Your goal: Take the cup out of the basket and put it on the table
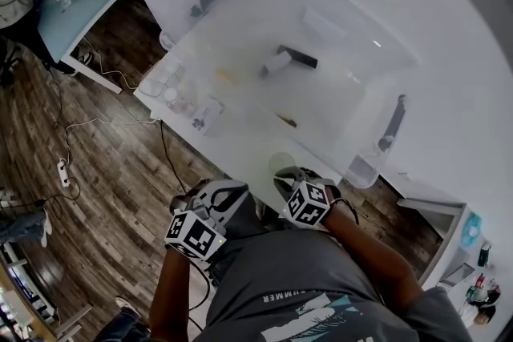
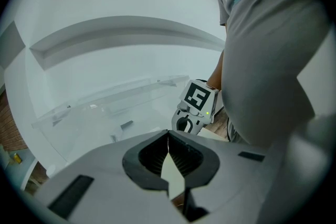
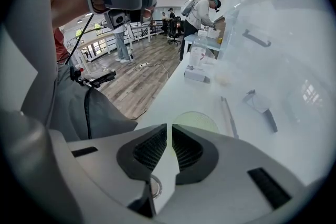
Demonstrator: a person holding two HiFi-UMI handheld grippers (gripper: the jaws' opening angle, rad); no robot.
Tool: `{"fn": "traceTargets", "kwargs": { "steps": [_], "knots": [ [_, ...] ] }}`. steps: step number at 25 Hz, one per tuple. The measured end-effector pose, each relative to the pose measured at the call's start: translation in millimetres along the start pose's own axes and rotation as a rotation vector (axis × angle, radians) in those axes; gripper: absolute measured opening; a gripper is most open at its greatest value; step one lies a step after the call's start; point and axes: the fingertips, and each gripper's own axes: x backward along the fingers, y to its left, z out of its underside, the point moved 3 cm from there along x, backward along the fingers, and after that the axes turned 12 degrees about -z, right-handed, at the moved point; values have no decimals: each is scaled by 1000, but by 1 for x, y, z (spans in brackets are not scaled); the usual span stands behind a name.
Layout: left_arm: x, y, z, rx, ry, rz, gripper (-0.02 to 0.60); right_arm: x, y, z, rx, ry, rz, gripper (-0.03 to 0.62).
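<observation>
The only words that can be read are on the person's grey shirt (image 1: pixel 321 268), near the bottom edge of the head view. Small pale capitals on the chest spell "SUMMER", with larger white and teal lettering just below, cut off by the frame and not legible. In the left gripper view the same print shows at the top right, too warped to read. The square markers on the left gripper (image 1: pixel 228 192) and the right gripper (image 1: pixel 287 176) are black-and-white coded patterns, not letters.

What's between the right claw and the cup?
Nothing. In the right gripper view the cup sits right at the tips of the right claw; whether it pinches the rim I cannot tell.
</observation>
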Motion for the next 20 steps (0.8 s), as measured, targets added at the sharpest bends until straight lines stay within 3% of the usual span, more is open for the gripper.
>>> {"fn": "traceTargets", "kwargs": {
  "steps": [9,20],
  "knots": [
    [10,-8,1,-5,-2,-8,9,4,8,-2,-4,-32,7,63],
    [30,-15,-9,-43,-5,-47,9,36,11,-24,39,-120,132,67]
  ]
}}
